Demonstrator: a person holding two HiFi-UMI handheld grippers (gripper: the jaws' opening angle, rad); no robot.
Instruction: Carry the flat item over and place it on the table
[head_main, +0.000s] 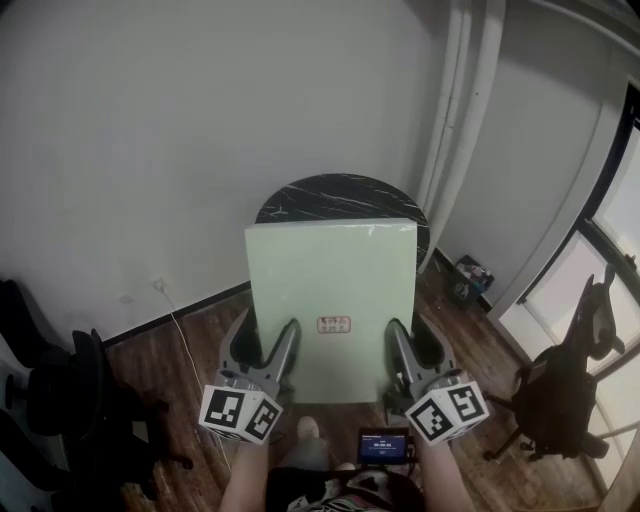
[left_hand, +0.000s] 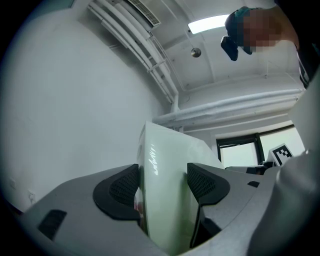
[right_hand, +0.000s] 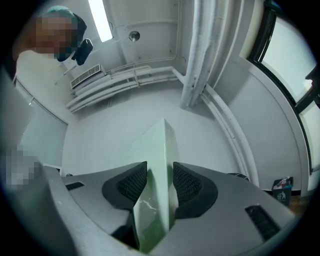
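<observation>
I hold the pale green flat panel (head_main: 330, 290) by its near edge. My left gripper (head_main: 264, 340) has its fingers (left_hand: 122, 187) clamped on the left part of that edge, and my right gripper (head_main: 413, 342) has its fingers (right_hand: 131, 185) clamped on the right part. Each gripper view shows the panel edge-on between them. A small red label (head_main: 334, 324) sits between the two grips. The panel's far edge overlaps the round black tabletop (head_main: 340, 198); whether it touches, I cannot tell. Wooden floor (head_main: 190, 350) lies below
</observation>
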